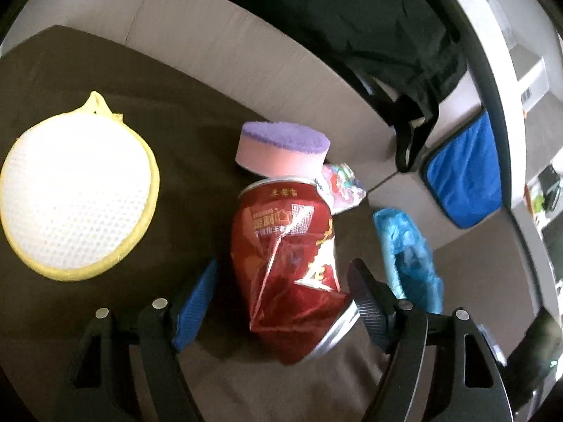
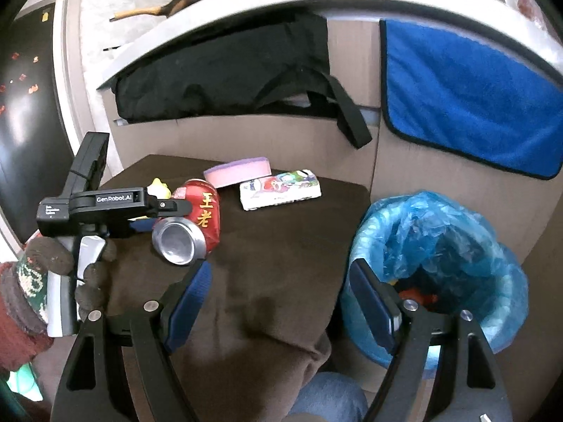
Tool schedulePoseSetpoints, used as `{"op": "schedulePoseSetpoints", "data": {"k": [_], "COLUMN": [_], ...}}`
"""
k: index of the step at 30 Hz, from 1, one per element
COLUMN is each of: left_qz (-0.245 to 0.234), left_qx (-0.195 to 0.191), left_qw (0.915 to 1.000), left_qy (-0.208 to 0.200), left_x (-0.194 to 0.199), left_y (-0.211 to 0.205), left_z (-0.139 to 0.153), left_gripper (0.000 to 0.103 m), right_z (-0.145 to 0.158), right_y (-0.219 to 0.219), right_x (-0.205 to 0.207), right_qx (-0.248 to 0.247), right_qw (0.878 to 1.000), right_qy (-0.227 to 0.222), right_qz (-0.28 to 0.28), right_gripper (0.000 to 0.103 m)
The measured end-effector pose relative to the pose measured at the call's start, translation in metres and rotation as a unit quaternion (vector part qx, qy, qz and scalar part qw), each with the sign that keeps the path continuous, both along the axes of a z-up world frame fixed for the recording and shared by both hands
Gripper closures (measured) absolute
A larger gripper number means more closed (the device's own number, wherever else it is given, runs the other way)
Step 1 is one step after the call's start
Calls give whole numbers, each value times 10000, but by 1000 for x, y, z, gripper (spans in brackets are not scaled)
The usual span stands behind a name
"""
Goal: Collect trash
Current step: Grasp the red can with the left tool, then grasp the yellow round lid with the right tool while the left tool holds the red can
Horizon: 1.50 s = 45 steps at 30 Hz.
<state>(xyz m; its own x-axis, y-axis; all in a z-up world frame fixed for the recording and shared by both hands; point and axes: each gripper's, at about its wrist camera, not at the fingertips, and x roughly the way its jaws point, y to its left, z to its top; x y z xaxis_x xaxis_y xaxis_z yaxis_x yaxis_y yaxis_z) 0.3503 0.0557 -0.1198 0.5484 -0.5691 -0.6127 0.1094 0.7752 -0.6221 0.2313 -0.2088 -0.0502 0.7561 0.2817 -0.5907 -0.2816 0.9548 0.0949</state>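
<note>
While the left gripper [image 1: 281, 302] has its jaws apart around the crushed red can [image 1: 288, 263], the pads do not seem to press it yet. That can lies on the dark table [image 2: 281, 246], light, dented and slippery, so squeeze its middle. Right gripper [image 2: 278, 302] is wide and empty beside the blue bin [image 2: 440, 246].

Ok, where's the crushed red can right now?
The crushed red can lies on the brown table, between the open fingers of the left gripper, just in front of the purple sponge.
</note>
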Motion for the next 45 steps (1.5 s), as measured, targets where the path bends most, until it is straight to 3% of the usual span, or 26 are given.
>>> {"op": "schedulePoseSetpoints", "data": {"k": [2,4,7,14,19,21,24,28,36,42,43,44,45], "left_qz": [-72,-162,-314,79,860,1128,1432,1737,1816,1738,1710,1714,1722], "left_qx": [-3,-97,-224,142,974,1103,994,942,712,637,636,619,607], "left_qw": [10000,9996,9989,9980,9868,9830,9814,9775,9787,9808,9814,9816,9817], "left_qy": [64,218,254,-612,-966,-944,-808,-738,-641,-609,-595,-578,-546], "left_x": [2,4,-2,-48,-90,-101,-113,-125,-125,-115,-114,-112,-111], "left_y": [-2,-3,0,53,127,155,193,226,241,238,238,237,237], "left_z": [0,-4,-2,38,61,62,56,44,25,25,25,24,24], "left_gripper": [40,66,75,76,76,76,76,77,77,77,77,76,75], "right_z": [-4,-6,-6,5,13,12,5,-10,-35,-51,-52,-51,-51], "right_y": [1,5,13,55,107,130,178,224,257,257,256,254,255], "right_x": [9,17,26,38,55,62,79,99,136,157,157,157,156], "right_qx": [77,99,32,-295,-310,-346,-664,-741,-792,-401,-262,-174,-145], "right_qw": [9999,9998,9998,9984,9904,9857,9787,9745,9778,9750,9739,9722,9704], "right_qy": [94,156,188,192,479,544,466,508,715,1187,1240,1259,1312], "right_qz": [9,25,59,448,1262,1555,1887,2056,1802,1835,1883,1968,2022], "right_gripper": [25,25,25,25,21,20,20,20,23,32,38,51,53]}}
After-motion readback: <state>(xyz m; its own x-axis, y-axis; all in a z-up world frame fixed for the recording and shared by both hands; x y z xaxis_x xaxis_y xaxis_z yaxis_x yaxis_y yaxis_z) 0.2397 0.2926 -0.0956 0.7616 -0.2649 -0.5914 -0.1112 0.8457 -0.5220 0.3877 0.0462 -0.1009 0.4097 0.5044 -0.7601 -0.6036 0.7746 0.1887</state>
